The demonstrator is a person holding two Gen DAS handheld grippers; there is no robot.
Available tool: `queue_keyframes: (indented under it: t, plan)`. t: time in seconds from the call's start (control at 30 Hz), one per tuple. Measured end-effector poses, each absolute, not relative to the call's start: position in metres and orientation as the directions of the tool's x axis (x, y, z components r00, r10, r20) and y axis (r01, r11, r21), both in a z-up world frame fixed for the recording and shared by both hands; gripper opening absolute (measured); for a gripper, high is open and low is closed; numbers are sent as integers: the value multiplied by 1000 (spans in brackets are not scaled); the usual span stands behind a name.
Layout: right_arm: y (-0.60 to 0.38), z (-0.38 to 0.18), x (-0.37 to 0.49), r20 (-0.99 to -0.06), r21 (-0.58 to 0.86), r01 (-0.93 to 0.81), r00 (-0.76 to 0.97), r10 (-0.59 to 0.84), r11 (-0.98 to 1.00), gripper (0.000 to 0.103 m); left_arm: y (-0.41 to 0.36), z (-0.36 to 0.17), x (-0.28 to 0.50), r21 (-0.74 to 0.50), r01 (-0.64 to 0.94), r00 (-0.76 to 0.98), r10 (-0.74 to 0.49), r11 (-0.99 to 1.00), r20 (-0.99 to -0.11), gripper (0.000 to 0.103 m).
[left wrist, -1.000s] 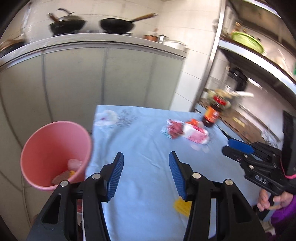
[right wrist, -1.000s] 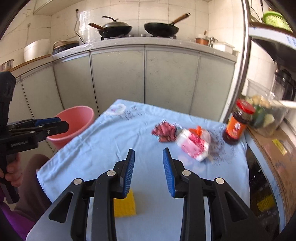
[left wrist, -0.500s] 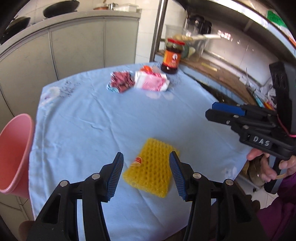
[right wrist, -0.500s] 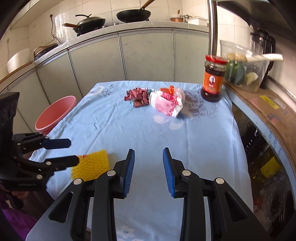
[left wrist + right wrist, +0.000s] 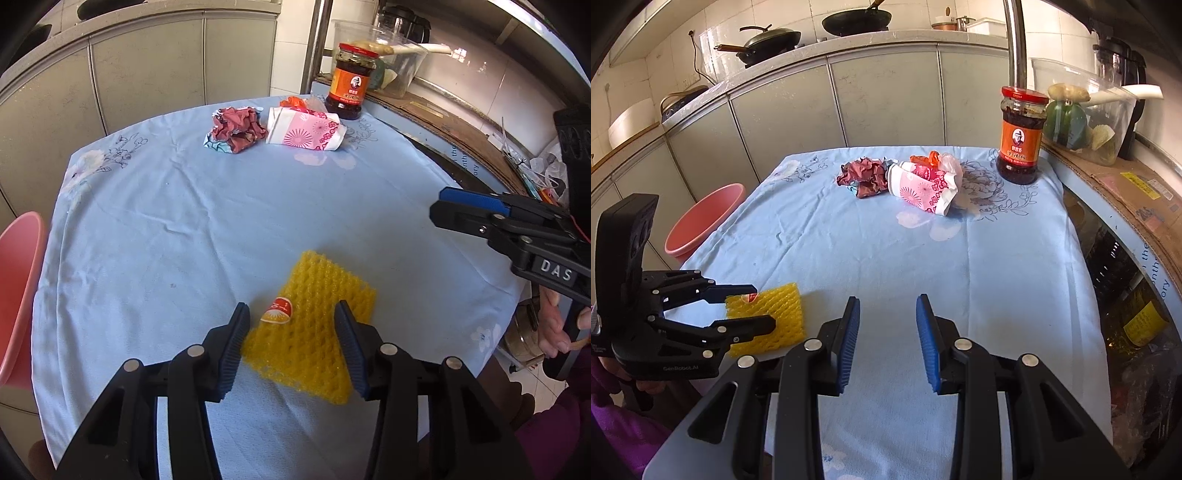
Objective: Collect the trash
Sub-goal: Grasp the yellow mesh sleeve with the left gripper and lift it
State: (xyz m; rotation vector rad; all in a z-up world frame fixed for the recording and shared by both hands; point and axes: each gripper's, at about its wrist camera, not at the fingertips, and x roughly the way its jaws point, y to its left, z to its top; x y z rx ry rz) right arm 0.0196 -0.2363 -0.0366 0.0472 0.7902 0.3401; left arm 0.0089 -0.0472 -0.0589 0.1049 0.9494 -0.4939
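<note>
Both fingers of the left gripper [image 5: 291, 334] spread wide—straddling the yellow foam net [image 5: 314, 328]—gripping nothing.

Home kitchen, woks [image 5: 772, 38] on counter [image 5: 849, 42]

The pink bucket [image 5: 16, 295] is cut off by the left edge of the left view, so its inside cannot be seen. In the right view, the left gripper [image 5: 759, 308] hides part of the yellow foam net [image 5: 779, 317]. The small sticker [image 5: 277, 311] on the net has print too tiny to read. The orange wrapper [image 5: 925, 159] is partly hidden behind the pink tissue pack [image 5: 923, 188].
</note>
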Motion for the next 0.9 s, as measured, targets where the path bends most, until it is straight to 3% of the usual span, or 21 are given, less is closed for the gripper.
queue_keyframes:
  t: [0.3,0.6,0.9]
  plan:
    - [-232,-43,30,-702,197,-301,621,348,933,32,-41,-56,8,-211,450,456,-426,868,-781,11]
    - [-226,-39,38,-688,210,-330,619,379,920,32,-17,-43,14,-252,360,511,-416,898,-752,9]
    - [-198,-20,77,-649,221,-402,619,442,888,32,7,-16,9,-217,264,630,-338,940,-699,9]
